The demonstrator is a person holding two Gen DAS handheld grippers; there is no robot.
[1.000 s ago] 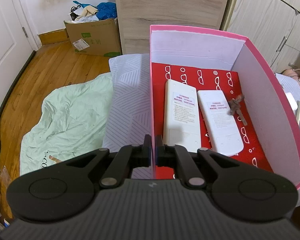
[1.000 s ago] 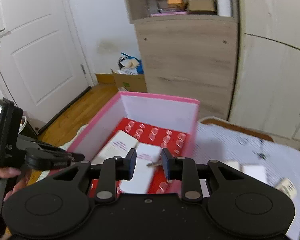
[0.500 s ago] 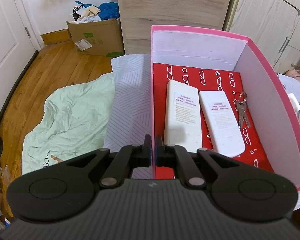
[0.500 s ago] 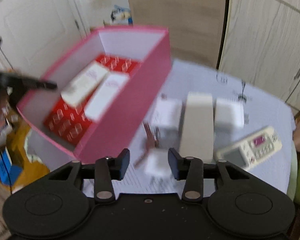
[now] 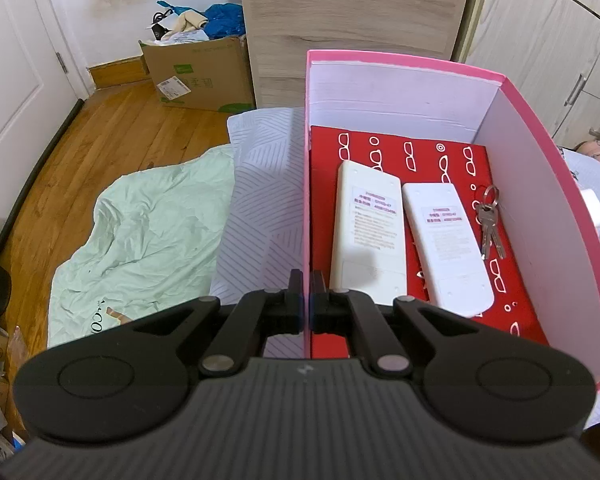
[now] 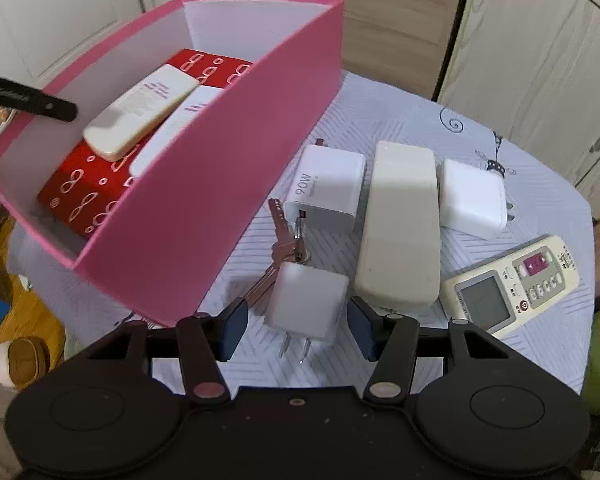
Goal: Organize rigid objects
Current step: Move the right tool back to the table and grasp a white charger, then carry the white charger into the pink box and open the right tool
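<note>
Right wrist view: two remotes [image 6: 140, 118] already lie in the pink box [image 6: 204, 184]; chargers, keys and two more remotes wait outside. The right gripper [image 6: 296, 320] is opening around a small charger [image 6: 306, 300], untouched. The left gripper [image 5: 306, 294] pinches the box wall.

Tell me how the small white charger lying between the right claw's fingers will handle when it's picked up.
The small charger looks like a rigid plastic cube, so it should not flex. Its smooth, glossy sides may slip in the opening right claw unless squeezed squarely. It rests partly on the keys, so it may rock, and lifting it could drag them.
</note>
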